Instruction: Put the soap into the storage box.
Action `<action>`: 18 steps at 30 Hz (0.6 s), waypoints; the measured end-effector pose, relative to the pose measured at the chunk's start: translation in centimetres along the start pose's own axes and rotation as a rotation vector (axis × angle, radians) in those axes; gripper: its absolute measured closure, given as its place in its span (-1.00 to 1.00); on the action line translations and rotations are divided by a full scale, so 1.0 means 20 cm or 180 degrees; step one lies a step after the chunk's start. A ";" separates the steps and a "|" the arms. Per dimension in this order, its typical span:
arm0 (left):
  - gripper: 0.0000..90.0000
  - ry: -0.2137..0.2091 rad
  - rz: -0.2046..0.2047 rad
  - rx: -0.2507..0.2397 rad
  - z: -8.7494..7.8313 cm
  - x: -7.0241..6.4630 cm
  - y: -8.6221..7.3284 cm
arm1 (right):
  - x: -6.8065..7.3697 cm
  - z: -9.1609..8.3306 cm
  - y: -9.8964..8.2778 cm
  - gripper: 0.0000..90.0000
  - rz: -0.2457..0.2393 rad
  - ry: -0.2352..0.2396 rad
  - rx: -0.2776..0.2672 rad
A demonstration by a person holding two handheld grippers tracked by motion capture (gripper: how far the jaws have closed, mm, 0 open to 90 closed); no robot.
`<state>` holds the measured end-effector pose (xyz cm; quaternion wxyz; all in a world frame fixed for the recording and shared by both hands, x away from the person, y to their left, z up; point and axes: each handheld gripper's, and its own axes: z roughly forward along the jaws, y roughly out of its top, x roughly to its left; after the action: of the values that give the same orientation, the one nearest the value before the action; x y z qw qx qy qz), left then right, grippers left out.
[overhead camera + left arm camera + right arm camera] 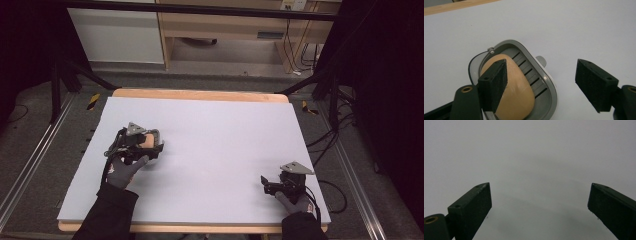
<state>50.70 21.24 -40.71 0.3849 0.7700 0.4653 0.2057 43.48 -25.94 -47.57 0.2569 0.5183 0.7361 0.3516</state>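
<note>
On the left part of the white table sheet (210,140) stands a grey soap dish (549,85) with a tan bar of soap (517,87) lying in it, on the slotted bottom. The left gripper (145,145) hangs just over the dish. In the left gripper view its jaws are wide apart — one jaw is in front of the soap, above its near side, and the other jaw is over the bare sheet beside the dish's rim. I cannot tell if the first jaw touches the soap. Nothing is clamped between them. A thin wire loop and a small tab stick out from the rim of the dish.

The dish is well away from the left edge of the sheet, and from the far wooden edge of the table (200,94) too. Between the dish and the right gripper (270,184) the sheet is bare, so there is much room in the middle and to the far side.

The right gripper is near the front right corner of the sheet, close to its front edge. Its jaws are also spread wide, with plain sheet between them — they hold nothing.
</note>
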 end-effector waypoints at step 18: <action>-0.46 -0.0032 -0.0063 -0.0149 -0.19 0.06 -0.17 | -0.02 -0.01 -0.01 -0.88 0.0022 -0.0046 0.0040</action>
<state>46.79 24.77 -41.16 0.4072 0.7572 0.4661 0.2088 43.38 -26.35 -47.59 0.2577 0.5249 0.7346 0.3441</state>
